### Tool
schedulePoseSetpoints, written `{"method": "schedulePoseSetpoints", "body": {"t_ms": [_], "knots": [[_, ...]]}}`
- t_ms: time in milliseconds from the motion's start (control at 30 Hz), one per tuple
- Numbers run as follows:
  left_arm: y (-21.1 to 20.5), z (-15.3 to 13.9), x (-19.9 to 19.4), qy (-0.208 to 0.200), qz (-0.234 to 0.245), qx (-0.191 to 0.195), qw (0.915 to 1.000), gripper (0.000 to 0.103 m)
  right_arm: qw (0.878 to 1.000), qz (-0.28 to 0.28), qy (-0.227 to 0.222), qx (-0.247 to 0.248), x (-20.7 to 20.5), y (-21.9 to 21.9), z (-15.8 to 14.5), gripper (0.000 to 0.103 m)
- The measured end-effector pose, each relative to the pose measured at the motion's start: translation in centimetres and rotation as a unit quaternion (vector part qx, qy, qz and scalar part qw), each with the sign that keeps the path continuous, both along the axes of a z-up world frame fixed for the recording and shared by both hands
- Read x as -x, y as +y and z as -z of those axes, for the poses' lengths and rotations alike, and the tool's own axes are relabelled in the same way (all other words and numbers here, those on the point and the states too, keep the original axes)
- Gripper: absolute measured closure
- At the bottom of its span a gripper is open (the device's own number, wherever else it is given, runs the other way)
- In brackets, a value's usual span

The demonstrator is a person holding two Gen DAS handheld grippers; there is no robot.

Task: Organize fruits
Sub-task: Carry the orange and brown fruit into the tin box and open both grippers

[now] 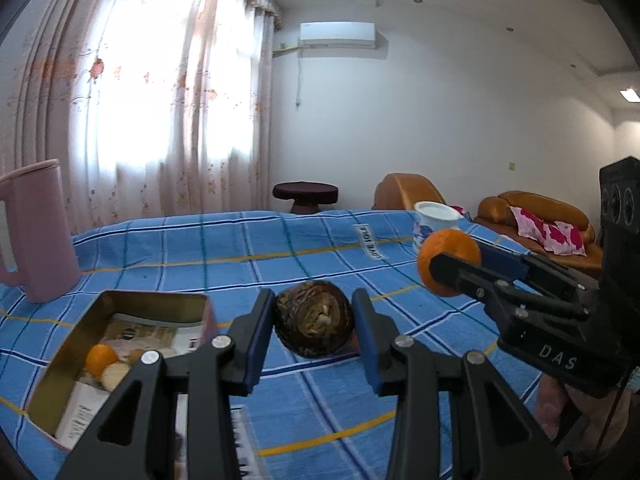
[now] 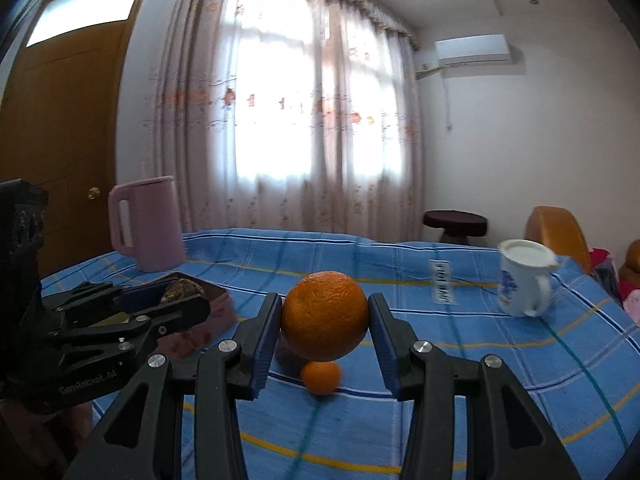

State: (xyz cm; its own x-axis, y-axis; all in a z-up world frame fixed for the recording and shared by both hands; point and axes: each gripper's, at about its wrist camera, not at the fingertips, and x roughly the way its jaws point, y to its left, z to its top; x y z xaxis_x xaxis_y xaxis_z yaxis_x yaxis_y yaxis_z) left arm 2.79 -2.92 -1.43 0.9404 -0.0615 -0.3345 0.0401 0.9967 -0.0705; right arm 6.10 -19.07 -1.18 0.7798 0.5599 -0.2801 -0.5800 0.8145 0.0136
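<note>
An orange point(image 2: 325, 316) is clamped between the right claw point(image 2: 325, 320) pads, raised above the tabletop point(image 2: 480, 380). A dark brown fruit point(image 1: 314, 318) is gripped by the left claw point(image 1: 314, 320), just beside the tin box point(image 1: 80, 344).

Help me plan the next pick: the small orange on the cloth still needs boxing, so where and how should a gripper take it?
Take the small orange across its widest middle, coming down from above with the fingers either side. It is round and sits alone on the blue cloth, so any sideways axis should do. The right gripper already holds the big orange, so it would have to free up first.
</note>
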Motion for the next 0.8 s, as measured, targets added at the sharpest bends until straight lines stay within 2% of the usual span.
{"method": "schedulePoseSetpoints", "body": {"t_ms": [233, 500, 800], "knots": [[5.2, -0.4, 0.9, 0.014, -0.043, 0.013, 0.9989, 0.062, 0.998, -0.056, 0.009, 0.016, -0.1, 5.5, -0.6, 0.057], [11.7, 0.3, 1.9, 0.034, -0.103, 0.034, 0.9935, 0.062, 0.993, -0.112, 0.026, 0.039, 0.2, 11.5, 0.1, 0.057], [15.0, 2.1, 2.2, 0.073, -0.128, 0.043, 0.9882, 0.062, 0.984, -0.153, 0.055, 0.073, 0.3, 16.6, 2.0, 0.057]]}}
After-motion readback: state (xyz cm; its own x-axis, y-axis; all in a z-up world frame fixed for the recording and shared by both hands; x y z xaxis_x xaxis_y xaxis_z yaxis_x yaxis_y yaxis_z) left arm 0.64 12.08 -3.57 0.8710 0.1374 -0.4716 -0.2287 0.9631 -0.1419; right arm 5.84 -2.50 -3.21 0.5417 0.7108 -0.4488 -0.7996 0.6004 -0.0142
